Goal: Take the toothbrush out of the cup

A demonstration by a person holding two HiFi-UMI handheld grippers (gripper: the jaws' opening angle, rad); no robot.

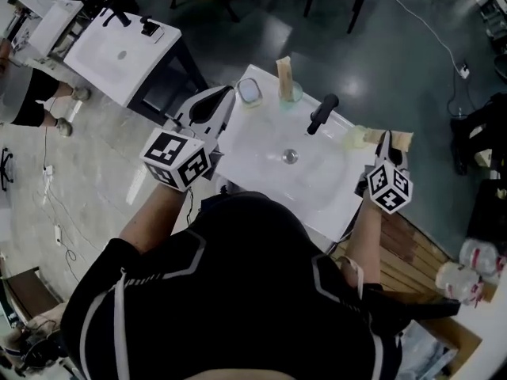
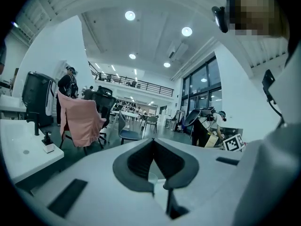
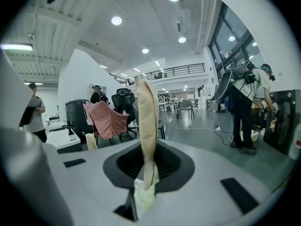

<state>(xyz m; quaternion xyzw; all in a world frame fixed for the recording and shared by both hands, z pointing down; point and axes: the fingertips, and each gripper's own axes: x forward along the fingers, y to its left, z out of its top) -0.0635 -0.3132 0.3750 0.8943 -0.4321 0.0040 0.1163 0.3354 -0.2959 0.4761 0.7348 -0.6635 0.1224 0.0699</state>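
My right gripper point(image 1: 386, 142) hangs over the right rim of the white sink point(image 1: 261, 161), shut on a beige toothbrush point(image 1: 401, 140). In the right gripper view the toothbrush point(image 3: 146, 121) stands upright between the jaws of that gripper point(image 3: 146, 173). A pale green cup point(image 1: 357, 137) sits on the rim just left of it, and the brush is apart from it. My left gripper point(image 1: 226, 95) is shut and empty at the sink's back left, its tips beside a clear cup point(image 1: 249, 92). That clear cup point(image 2: 151, 178) shows low between the closed jaws of the left gripper point(image 2: 153, 143).
A black faucet point(image 1: 322, 114) stands at the back of the sink. Another cup holding a beige stick point(image 1: 286, 80) is behind it. A wooden slatted stand point(image 1: 412, 256) lies to the right, a second white sink unit point(image 1: 119, 50) to the left. People and chairs fill the hall beyond.
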